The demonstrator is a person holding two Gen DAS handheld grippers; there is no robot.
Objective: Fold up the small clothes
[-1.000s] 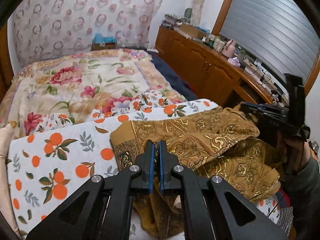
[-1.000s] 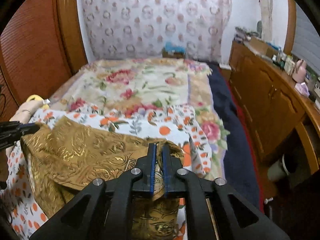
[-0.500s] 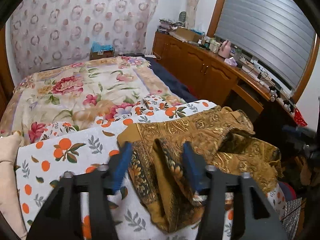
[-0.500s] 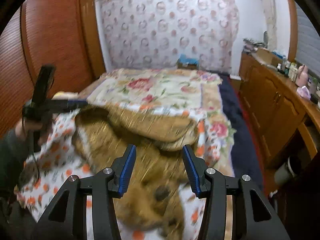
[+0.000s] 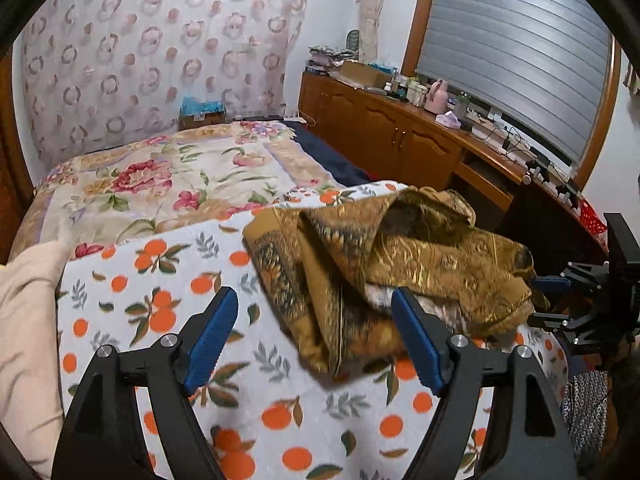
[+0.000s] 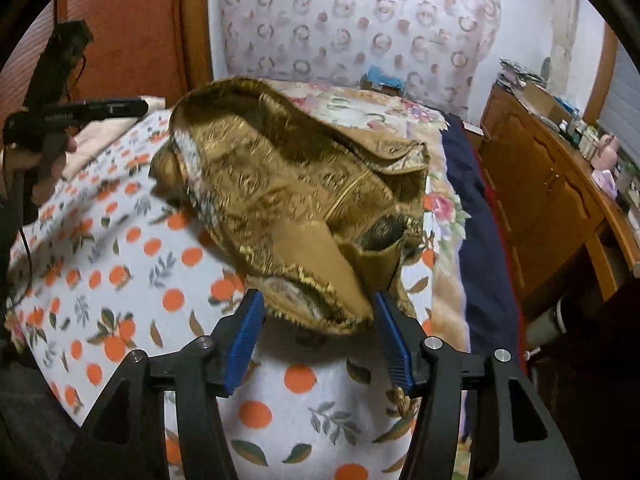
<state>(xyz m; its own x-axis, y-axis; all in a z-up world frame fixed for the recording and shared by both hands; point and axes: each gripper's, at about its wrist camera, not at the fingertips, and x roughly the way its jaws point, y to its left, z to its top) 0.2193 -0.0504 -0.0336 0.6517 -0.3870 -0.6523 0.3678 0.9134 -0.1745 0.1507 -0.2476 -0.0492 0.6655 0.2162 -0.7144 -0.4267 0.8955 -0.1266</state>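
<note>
While both grippers [image 5: 314, 332] [image 6: 318, 332] gape empty, crumpled gold brocade garment [image 5: 384, 264] lies on fleecy orange-print blanket [image 5: 168, 308].

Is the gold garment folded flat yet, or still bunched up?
Bunched. The gold garment sits in a rumpled heap on the orange-print blanket, its edges curling up, and both grippers are open, holding nothing.

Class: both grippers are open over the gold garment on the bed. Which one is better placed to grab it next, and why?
Probably the right gripper: the gold garment has its hem just at the open fingertips. The left gripper has mostly the orange-print blanket between its fingers.
</note>
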